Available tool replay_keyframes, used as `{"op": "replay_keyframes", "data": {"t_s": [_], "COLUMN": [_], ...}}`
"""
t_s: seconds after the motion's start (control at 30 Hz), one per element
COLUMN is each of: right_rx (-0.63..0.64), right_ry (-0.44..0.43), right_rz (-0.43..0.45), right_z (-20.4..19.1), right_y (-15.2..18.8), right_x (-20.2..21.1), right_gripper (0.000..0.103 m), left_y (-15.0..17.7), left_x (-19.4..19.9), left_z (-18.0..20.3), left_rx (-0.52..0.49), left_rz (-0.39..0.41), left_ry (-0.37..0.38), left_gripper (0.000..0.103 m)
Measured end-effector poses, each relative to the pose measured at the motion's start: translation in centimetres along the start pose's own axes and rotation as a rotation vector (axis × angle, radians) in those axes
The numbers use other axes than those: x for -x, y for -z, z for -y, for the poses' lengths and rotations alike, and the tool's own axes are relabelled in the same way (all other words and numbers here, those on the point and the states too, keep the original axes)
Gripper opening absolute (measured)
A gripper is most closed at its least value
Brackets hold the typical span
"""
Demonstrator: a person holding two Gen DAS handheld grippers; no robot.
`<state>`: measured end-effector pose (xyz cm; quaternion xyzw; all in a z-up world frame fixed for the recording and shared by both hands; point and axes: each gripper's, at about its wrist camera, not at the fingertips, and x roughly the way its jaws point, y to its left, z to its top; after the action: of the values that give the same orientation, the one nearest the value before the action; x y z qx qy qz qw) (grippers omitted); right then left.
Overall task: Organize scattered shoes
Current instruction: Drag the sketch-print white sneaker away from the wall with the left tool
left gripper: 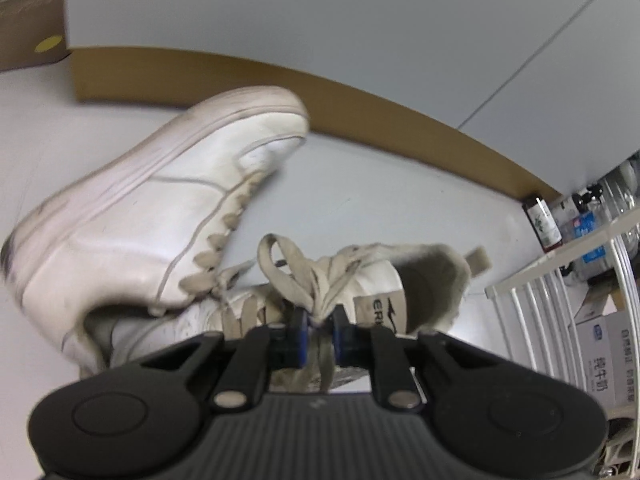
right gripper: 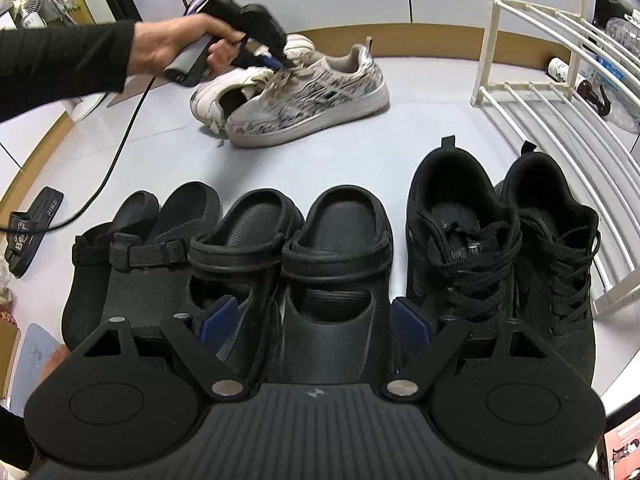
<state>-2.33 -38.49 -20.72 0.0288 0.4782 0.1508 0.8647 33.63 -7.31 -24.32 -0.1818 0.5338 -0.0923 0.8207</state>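
- The left gripper (left gripper: pixel 319 322) has its jaws pinched almost together on the laces (left gripper: pixel 316 280) of a grey-streaked white sneaker (right gripper: pixel 312 92); the blue pads press the knot from both sides.
- Seen from the right wrist, a hand (right gripper: pixel 172 46) in a black sleeve holds that gripper over the sneaker's tongue, near the far side of the pale floor (right gripper: pixel 300 164).
- A plain white sneaker (left gripper: pixel 152 208) leans against the streaked one, tipped on its side with the sole edge showing; the two touch at the laces.
- The right gripper (right gripper: pixel 318 322) has its jaws spread wide with nothing gripped; it hangs above a pair of black clogs (right gripper: pixel 292 256), one pad on either side of the right-hand clog without pressing it.
- Left of the clogs stands a pair of black strapped sandals (right gripper: pixel 132 240), touching them.
- Right of the clogs stands a pair of black lace-up trainers (right gripper: pixel 500 248), side by side, just beside a white wire rack (right gripper: pixel 560 120).
- These three black pairs form one row, well apart from the two white sneakers.
- A single black slide (right gripper: pixel 30 228) lies alone at the left edge, near a black cable (right gripper: pixel 120 148).
- A brown skirting board (left gripper: pixel 360 100) runs under the grey wall behind the white sneakers.
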Motion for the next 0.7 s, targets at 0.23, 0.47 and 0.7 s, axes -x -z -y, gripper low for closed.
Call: {"op": "replay_keyframes", "data": {"t_s": [0.23, 0.47, 0.7], "right_rx": [0.005, 0.013, 0.009], "right_ry": [-0.006, -0.010, -0.013], "right_rz": [0.000, 0.007, 0.023], "right_z": [-0.5, -1.2, -1.5], "right_y": [-0.4, -0.8, -1.2], "right_x": [-0.3, -0.3, -0.2], "right_gripper": [0.087, 0.087, 0.087], "left_y": [0.0, 0.9, 1.0], "left_x": [-1.7, -1.6, -1.4], "left_z": [-0.3, -1.9, -4.6], "left_rx": [0.013, -0.007, 0.031], "left_rz": [-0.026, -0.036, -0.043], "left_ry": [-0.011, 0.000, -0.017], "left_gripper": [0.012, 0.012, 0.012]}}
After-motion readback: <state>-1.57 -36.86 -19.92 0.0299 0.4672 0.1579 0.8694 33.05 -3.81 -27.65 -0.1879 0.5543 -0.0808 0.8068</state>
